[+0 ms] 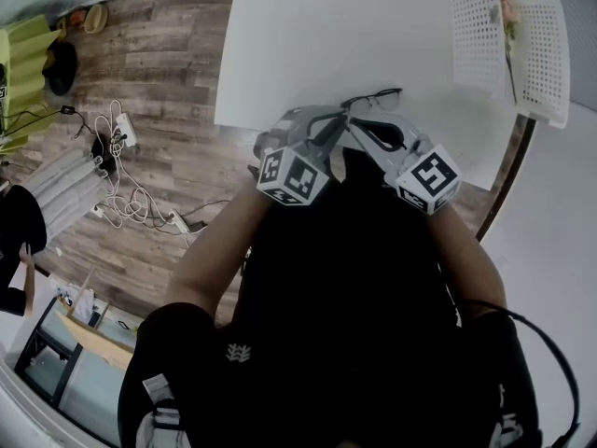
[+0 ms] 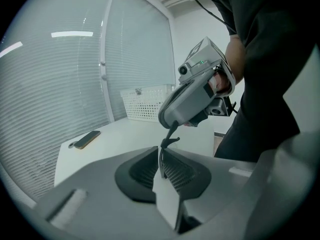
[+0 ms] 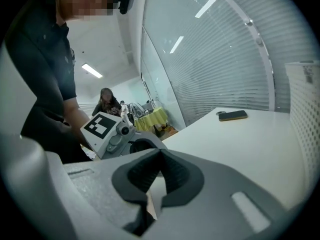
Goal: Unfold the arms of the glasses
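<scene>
The black-framed glasses (image 1: 373, 99) hang at the white table's (image 1: 317, 35) near edge, lenses away from me. My left gripper (image 2: 161, 159) is shut on the tip of one thin black arm (image 2: 162, 151), which rises to a hinge (image 2: 170, 141) under the right gripper (image 2: 175, 126). In the right gripper view the right gripper (image 3: 160, 156) has its pads together and the glasses stay hidden beyond them. The left gripper's marker cube (image 3: 102, 126) sits just left of it. In the head view both grippers (image 1: 328, 129) (image 1: 371, 131) point toward each other at the glasses.
A white perforated basket (image 1: 508, 35) stands at the table's back right. A phone (image 2: 86, 139) lies flat near the far edge. Cables and a power strip (image 1: 121, 185) lie on the wooden floor at left. A person (image 3: 107, 101) sits far behind.
</scene>
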`<action>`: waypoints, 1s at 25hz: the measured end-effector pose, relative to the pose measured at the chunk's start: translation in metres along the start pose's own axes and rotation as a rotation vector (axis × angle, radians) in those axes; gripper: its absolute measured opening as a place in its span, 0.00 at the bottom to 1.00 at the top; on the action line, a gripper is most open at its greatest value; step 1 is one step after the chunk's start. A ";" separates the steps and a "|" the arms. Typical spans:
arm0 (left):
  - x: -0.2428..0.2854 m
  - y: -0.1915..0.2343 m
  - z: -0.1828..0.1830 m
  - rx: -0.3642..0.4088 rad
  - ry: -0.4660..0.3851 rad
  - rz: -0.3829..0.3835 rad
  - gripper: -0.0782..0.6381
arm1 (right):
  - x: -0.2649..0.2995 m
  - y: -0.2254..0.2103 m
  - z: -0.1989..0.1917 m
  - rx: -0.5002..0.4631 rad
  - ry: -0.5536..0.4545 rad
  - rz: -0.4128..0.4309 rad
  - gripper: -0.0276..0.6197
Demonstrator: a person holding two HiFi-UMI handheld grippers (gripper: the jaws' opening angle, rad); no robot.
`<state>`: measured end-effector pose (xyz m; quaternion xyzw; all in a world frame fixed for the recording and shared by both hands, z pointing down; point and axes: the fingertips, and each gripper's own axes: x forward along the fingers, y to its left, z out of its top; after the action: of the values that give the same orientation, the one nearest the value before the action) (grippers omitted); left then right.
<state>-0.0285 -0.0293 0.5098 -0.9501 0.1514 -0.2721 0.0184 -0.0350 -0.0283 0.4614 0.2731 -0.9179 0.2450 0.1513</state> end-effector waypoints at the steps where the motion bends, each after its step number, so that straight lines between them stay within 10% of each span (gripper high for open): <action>1: -0.002 0.000 -0.002 -0.006 0.002 0.009 0.16 | 0.003 0.003 -0.001 -0.005 0.005 0.009 0.04; 12: -0.014 0.004 -0.016 -0.080 0.006 0.087 0.16 | -0.004 -0.031 -0.007 -0.100 0.072 -0.035 0.04; 25: -0.016 -0.006 -0.033 -0.164 0.094 0.142 0.16 | 0.008 -0.075 -0.084 -0.348 0.491 0.076 0.12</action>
<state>-0.0566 -0.0172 0.5304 -0.9214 0.2409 -0.3012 -0.0473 0.0136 -0.0421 0.5625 0.1411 -0.8917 0.1483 0.4038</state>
